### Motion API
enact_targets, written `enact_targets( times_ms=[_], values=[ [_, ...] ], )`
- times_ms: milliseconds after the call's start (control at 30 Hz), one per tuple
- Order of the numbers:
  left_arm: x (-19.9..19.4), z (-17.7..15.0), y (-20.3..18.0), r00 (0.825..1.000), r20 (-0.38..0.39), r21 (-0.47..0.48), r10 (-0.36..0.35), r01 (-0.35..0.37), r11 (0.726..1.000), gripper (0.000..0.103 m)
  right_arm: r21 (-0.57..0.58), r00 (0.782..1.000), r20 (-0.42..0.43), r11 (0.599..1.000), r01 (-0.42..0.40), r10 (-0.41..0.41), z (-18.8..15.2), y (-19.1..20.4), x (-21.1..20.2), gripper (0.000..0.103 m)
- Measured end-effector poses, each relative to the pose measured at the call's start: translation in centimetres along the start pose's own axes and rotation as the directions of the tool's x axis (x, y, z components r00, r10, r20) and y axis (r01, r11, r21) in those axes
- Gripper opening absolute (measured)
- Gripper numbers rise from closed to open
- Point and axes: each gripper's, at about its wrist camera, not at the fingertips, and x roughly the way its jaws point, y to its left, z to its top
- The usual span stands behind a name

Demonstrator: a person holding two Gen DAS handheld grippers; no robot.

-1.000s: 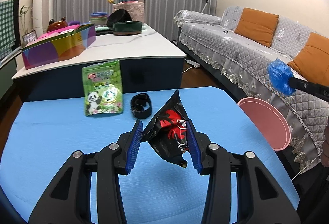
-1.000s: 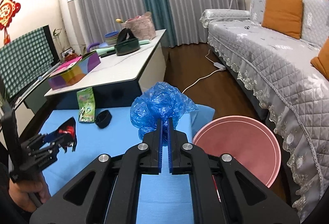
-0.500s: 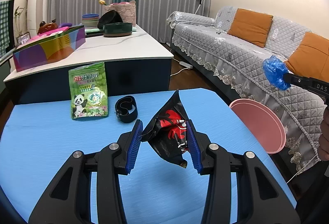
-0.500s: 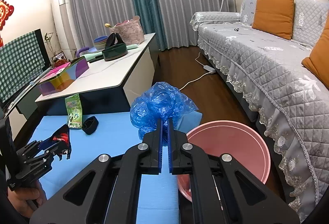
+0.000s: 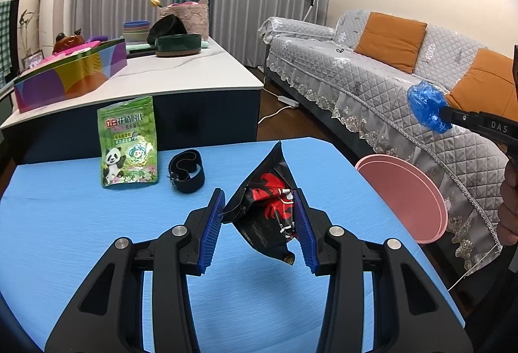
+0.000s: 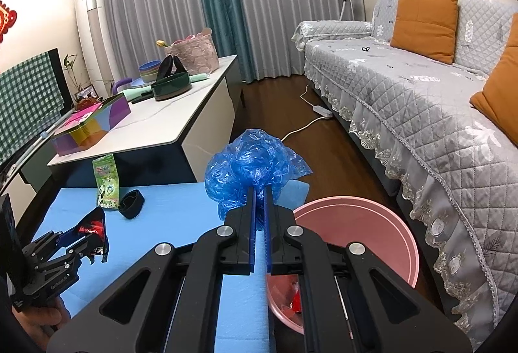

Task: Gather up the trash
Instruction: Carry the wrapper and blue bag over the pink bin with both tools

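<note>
My left gripper [image 5: 259, 223] is shut on a crumpled black and red wrapper [image 5: 268, 210] and holds it above the blue table [image 5: 64, 223]. It also shows in the right wrist view [image 6: 87, 233] at the lower left. My right gripper [image 6: 259, 207] is shut on a crumpled blue plastic bag [image 6: 251, 165], held over the table's right edge beside the pink bin [image 6: 356, 230]. The bag also shows in the left wrist view [image 5: 427, 108], above the bin [image 5: 404, 191]. Red scraps lie in the bin.
A green panda pouch [image 5: 129, 142] and a black band [image 5: 186, 171] lie at the far side of the blue table. A white counter [image 5: 145, 74] with a colourful box and bowls stands behind. A grey sofa [image 6: 421, 94] is on the right.
My right gripper with the blue bag has moved towards the pink bin, which now shows its inside. My left gripper still holds the wrapper and has drifted slightly.
</note>
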Motion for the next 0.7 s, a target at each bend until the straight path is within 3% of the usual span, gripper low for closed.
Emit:
enact_targets(
  times_ms=[700],
  values=[
    [2.1, 2.5, -4.2, 0.999, 0.008, 0.059, -0.033, 0.033, 0.998, 0.042, 0.031, 0.999, 0.005, 0.998, 0.05, -0.051, 0.5, -3.6, -0.1, 0.005]
  ],
)
